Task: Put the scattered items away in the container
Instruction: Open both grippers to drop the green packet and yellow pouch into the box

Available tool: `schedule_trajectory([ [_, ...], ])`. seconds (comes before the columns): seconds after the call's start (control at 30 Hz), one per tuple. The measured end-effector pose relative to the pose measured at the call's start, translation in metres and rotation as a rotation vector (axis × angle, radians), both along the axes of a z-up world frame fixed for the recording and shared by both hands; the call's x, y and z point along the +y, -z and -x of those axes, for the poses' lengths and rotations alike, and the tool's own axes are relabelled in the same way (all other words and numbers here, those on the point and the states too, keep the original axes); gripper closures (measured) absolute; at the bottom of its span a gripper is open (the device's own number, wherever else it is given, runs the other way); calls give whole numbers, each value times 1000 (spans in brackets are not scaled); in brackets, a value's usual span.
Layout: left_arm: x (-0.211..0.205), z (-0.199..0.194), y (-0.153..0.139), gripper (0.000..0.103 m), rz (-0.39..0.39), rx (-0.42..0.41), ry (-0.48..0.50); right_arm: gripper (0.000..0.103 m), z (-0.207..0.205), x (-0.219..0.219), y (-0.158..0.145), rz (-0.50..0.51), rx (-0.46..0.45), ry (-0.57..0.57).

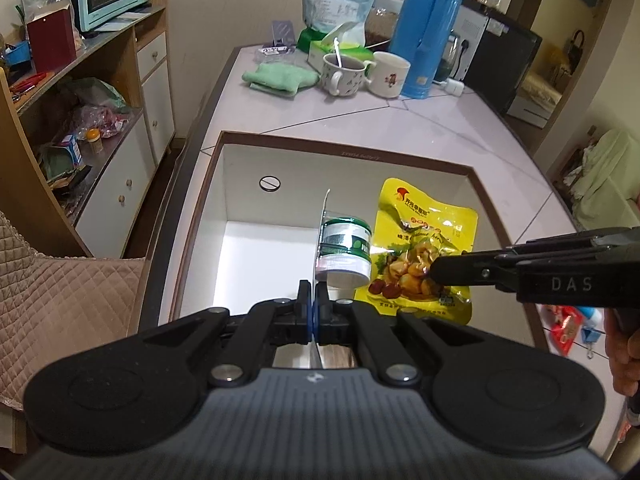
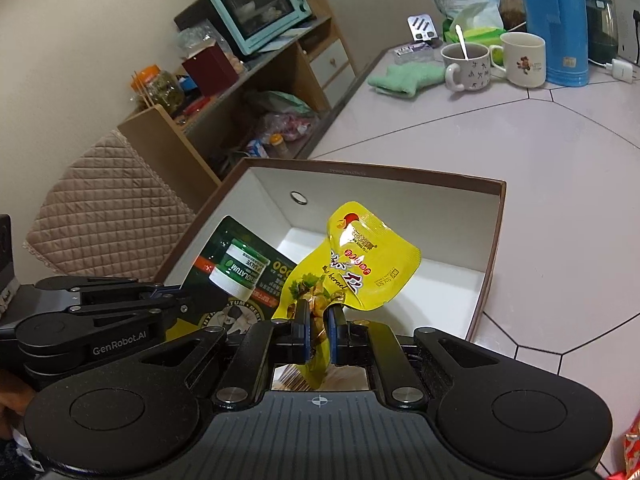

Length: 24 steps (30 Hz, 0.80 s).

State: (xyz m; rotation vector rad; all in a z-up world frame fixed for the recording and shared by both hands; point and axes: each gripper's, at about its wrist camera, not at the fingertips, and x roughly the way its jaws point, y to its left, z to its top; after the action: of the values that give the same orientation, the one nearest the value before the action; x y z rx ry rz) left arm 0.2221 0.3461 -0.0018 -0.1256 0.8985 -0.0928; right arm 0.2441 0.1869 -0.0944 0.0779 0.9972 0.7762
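You hold 2 items over the open box [image 1: 224, 184], a large brown-rimmed carton with smooth white walls and a bare floor; nothing lies in it yet, so both drops remain. More packets show at the frame's right edge, seemingly left to collect. Your right gripper [image 2: 318, 330] pinches the glossy yellow chestnut pouch [image 2: 372, 256], crinkled and limp. Your left gripper [image 1: 313, 298], fingers pressed together, clamps the thin card of the blister-packed green ointment jar [image 1: 346, 252].
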Motion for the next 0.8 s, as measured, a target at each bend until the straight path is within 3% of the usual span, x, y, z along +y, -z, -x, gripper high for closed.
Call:
schedule_trajectory([
  [0.13,1,-9,5,103,-12,16,-11,96,-9,1,6,3,-2,7],
  [0.23,2,-14,4,96,-10,15,-21,96,-11,0,5,7,-19,5],
  [0.53,0,-9,0,94,-20,18,-22,95,-5,-25,-15,-55,1,44],
  [0.57,-1,-7,-2,93,-20,19,-23,85,-3,-27,-18,-58,3,50],
  [0.6,-1,-5,-3,93,-21,20,-23,67,0,-30,-21,-57,3,60],
  [0.63,-2,-2,-5,91,-22,20,-22,19,3,-32,-25,-54,-2,68],
  [0.67,-3,1,-7,86,-24,20,-21,8,7,-34,-28,-48,-21,67],
  [0.8,-9,14,-14,71,-43,22,-17,8,23,-36,-39,-2,-62,66],
])
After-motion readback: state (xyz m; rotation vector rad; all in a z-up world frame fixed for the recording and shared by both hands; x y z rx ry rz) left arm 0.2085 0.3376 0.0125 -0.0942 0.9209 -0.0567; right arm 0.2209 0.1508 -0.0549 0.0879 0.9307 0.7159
